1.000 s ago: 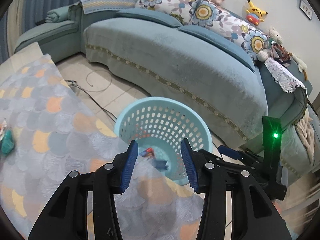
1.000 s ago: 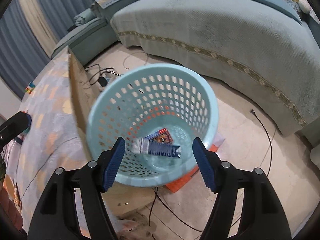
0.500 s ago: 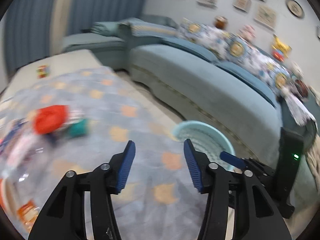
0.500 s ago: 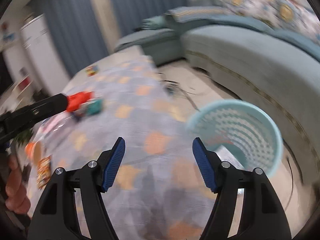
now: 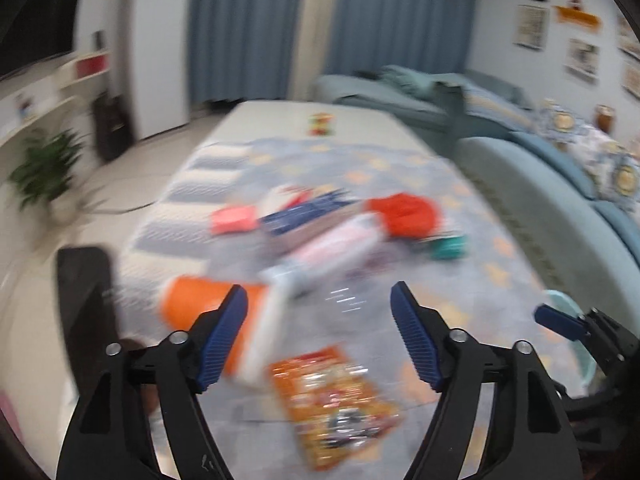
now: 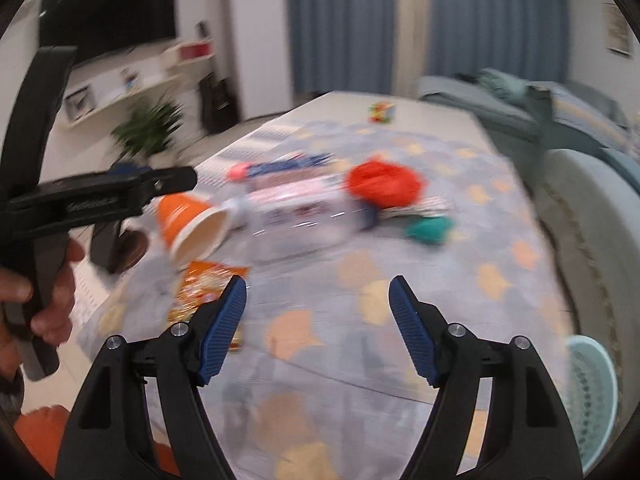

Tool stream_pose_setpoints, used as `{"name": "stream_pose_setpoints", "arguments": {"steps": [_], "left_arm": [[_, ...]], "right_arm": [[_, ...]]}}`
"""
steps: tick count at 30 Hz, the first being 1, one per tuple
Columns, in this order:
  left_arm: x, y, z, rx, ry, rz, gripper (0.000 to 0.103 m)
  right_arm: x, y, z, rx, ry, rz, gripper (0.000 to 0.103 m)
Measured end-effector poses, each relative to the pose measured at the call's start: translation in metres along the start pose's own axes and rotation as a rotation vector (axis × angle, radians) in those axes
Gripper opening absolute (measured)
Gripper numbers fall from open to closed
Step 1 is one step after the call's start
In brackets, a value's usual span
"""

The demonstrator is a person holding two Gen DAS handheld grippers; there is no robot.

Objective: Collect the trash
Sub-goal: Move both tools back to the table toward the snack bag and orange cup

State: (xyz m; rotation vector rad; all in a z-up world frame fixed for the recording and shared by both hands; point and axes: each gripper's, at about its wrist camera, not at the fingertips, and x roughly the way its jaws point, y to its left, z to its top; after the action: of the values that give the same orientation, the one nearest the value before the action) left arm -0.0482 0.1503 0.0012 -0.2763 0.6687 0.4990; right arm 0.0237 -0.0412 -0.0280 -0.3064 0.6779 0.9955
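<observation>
Left hand-held gripper (image 5: 318, 334) has just been opening and holds nothing; an orange snack wrapper (image 5: 334, 400) lies just below its spread jaws, an orange cup (image 5: 200, 312) at centre left. Right hand-held gripper (image 6: 318, 330) is released too, over bare tabletop (image 6: 440, 264). Basket (image 6: 592, 396) sits lower right.

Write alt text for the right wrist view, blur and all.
Motion-blurred fisheye view: the open, empty right tool points down at a patterned tablecloth strewn with trash: a tipped orange paper cup, a red crumpled bag and an orange snack wrapper. The left tool enters from the left edge; a light blue basket sits at lower right.
</observation>
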Motion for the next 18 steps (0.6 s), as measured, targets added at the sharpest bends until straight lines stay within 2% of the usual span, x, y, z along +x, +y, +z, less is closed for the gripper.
{"name": "stream_pose_setpoints", "arguments": {"steps": [3, 5, 9, 13, 15, 18], "left_arm": [[0.010, 0.029, -0.003, -0.042, 0.046, 0.060, 0.077], [0.016, 0.042, -0.005, -0.066, 0.074, 0.066, 0.077], [0.031, 0.044, -0.011, -0.066, 0.115, 0.079, 0.077], [0.042, 0.049, -0.017, -0.076, 0.141, 0.102, 0.077], [0.048, 0.050, -0.017, -0.079, 0.154, 0.110, 0.077], [0.056, 0.054, -0.017, -0.104, 0.172, 0.103, 0.077]], "right_arm": [[0.029, 0.023, -0.004, -0.026, 0.055, 0.082, 0.070], [0.048, 0.035, -0.007, -0.043, 0.091, 0.115, 0.071], [0.080, 0.057, -0.015, -0.064, 0.167, 0.187, 0.076], [0.095, 0.068, -0.020, -0.030, 0.221, 0.251, 0.080], [0.101, 0.075, -0.020, -0.027, 0.240, 0.245, 0.086], [0.111, 0.080, -0.022, -0.016, 0.272, 0.191, 0.088]]}}
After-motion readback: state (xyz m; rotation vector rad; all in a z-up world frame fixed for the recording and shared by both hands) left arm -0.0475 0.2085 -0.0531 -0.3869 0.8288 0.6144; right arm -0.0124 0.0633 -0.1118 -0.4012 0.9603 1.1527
